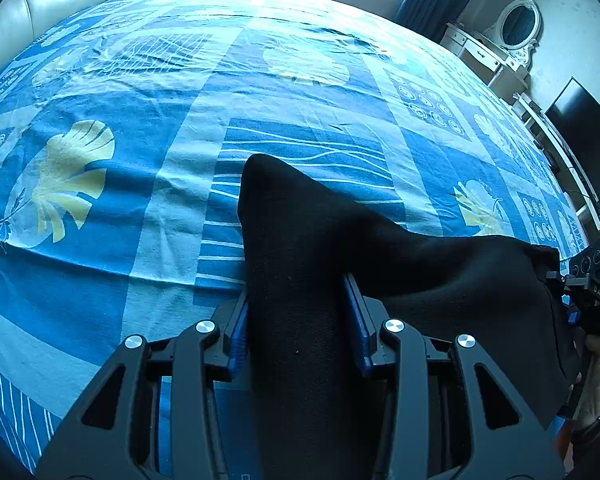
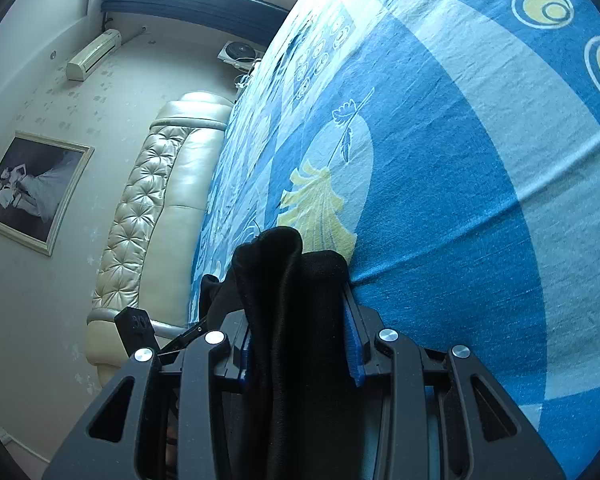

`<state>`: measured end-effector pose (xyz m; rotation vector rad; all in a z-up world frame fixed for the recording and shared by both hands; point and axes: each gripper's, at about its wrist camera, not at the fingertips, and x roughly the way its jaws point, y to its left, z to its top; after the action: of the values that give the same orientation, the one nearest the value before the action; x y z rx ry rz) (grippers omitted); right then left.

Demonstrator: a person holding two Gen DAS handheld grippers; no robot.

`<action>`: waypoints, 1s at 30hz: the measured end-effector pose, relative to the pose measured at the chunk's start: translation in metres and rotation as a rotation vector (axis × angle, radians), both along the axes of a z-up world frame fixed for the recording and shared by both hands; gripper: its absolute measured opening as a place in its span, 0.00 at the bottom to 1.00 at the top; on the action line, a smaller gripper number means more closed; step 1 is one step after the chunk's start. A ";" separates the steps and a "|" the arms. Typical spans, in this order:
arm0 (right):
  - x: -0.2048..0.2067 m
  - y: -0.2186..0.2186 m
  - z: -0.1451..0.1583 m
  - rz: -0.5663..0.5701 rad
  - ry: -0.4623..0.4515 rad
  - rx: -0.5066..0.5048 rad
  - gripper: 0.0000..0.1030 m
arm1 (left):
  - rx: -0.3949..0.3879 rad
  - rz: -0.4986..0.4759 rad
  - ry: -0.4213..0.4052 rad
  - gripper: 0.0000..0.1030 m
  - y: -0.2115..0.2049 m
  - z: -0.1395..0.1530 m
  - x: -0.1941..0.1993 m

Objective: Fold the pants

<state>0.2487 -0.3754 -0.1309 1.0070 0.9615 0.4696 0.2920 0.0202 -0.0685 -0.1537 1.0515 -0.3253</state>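
**Both grippers carry the pants above the bed**

Black knit fabric fills the foreground of each wrist view: the pants (image 1: 300, 280) are bunched thickly between the blue-padded fingers of the left gripper (image 1: 300, 308), which is clamped on them, and a second bundle of the same pants (image 2: 296, 300) is pinched the same way in the right gripper (image 2: 296, 320). From the left wrist view a span of cloth runs sideways from one grip toward the other gripper at the frame's right edge, sagging a little, so the garment seems to hang between the two grips over the bedsheet (image 1: 180, 140) rather than lying on it.

This looks like the carry-and-lay-down part of the fold. To do it well, I would keep both grips firm, draw the two hands apart until the span is taut and level, then lower the hanging part onto the sheet first, so that it spreads flat without ridges.

The pants are matte, soft and heavy, swallowing light and folding into rounded lobes at the fingertips. The sheet is thin printed cotton in blue blocks with pale yellow leaves and white lines, faintly creased. Behind it stands a tufted cream leather headboard (image 2: 148, 208).
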 end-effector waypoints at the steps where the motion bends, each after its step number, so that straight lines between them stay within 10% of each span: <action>1: -0.001 0.000 0.000 -0.003 0.001 -0.002 0.35 | 0.000 0.000 0.002 0.40 0.000 0.000 0.000; 6: -0.002 0.000 0.004 -0.013 0.010 0.015 0.43 | -0.002 -0.002 0.019 0.43 0.000 0.001 0.001; 13: -0.031 -0.018 0.022 -0.080 0.016 0.031 0.67 | -0.050 0.083 -0.023 0.81 0.031 0.019 -0.031; 30: -0.147 -0.044 0.026 -0.144 0.033 0.048 0.72 | -0.419 0.186 0.122 0.87 0.096 -0.003 -0.159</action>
<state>0.1016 -0.4195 -0.1052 1.1225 0.9034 0.3584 0.1327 0.1158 -0.0719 -0.6498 1.0694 -0.3675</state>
